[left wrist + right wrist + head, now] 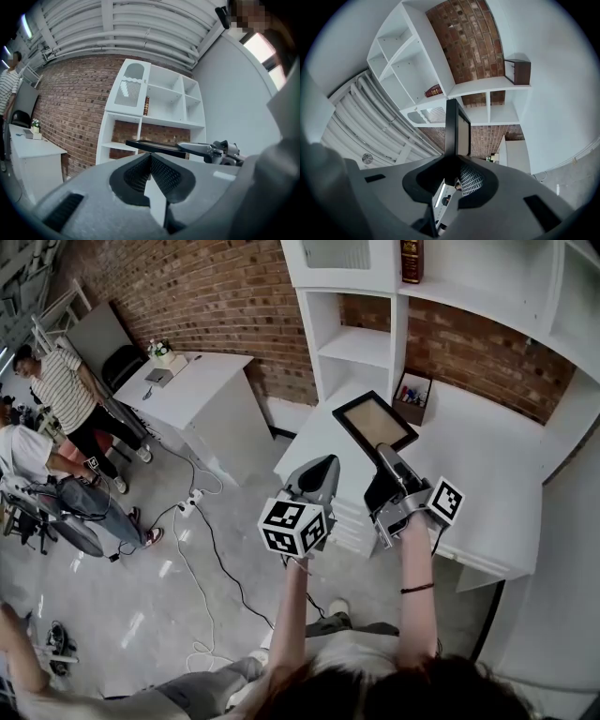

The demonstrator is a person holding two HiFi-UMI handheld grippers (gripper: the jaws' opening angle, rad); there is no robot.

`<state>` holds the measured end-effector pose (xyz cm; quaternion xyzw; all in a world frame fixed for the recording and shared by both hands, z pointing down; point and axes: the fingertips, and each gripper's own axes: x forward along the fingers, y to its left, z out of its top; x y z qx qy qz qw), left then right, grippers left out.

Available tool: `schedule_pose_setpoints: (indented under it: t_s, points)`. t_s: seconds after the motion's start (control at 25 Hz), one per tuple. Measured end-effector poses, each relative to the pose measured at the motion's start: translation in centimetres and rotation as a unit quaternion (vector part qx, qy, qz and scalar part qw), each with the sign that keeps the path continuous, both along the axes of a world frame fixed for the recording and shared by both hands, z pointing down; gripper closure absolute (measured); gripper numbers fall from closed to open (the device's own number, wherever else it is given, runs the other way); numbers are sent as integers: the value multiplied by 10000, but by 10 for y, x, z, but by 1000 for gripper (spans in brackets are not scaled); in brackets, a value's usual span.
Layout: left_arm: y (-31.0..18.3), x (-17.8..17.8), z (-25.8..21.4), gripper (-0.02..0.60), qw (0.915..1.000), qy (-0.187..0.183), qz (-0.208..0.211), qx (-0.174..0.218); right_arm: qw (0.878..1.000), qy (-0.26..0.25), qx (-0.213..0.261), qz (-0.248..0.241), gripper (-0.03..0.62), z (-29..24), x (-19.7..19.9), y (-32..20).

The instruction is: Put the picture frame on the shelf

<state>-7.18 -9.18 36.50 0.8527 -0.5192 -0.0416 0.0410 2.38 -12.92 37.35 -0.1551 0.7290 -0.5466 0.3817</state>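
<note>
A black picture frame (pixel 374 422) with a tan panel hangs over the white desk, tilted, with my right gripper (pixel 386 457) shut on its near edge. In the right gripper view the frame (pixel 453 125) stands edge-on between the pads of that gripper (pixel 453 172). My left gripper (pixel 321 472) is beside it on the left, shut with nothing between its jaws (pixel 150 158). From the left gripper view the frame (pixel 157 147) lies flat ahead, with the right gripper (pixel 216 151) behind it. The white shelf unit (pixel 358 343) (pixel 165 99) (pixel 417 70) stands ahead against the brick wall.
A dark red book (pixel 411 259) stands on an upper shelf and a small box of pens (pixel 413 396) sits on the white desk (pixel 492 470). To the left are a white table (pixel 199 390), people (pixel 64 397) and cables on the floor (pixel 202 531).
</note>
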Motion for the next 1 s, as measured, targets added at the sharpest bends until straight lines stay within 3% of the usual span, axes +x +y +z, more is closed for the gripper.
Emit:
schedule_pose_setpoints:
  t_s: [0.6, 1.0]
  points:
    - [-49, -35, 10, 571, 9997, 54, 235, -58, 9996, 82, -139, 222, 522, 18, -34, -41]
    - [-65, -37, 21, 571, 9994, 72, 308, -115, 9993, 81, -164, 318, 522, 29, -35, -55]
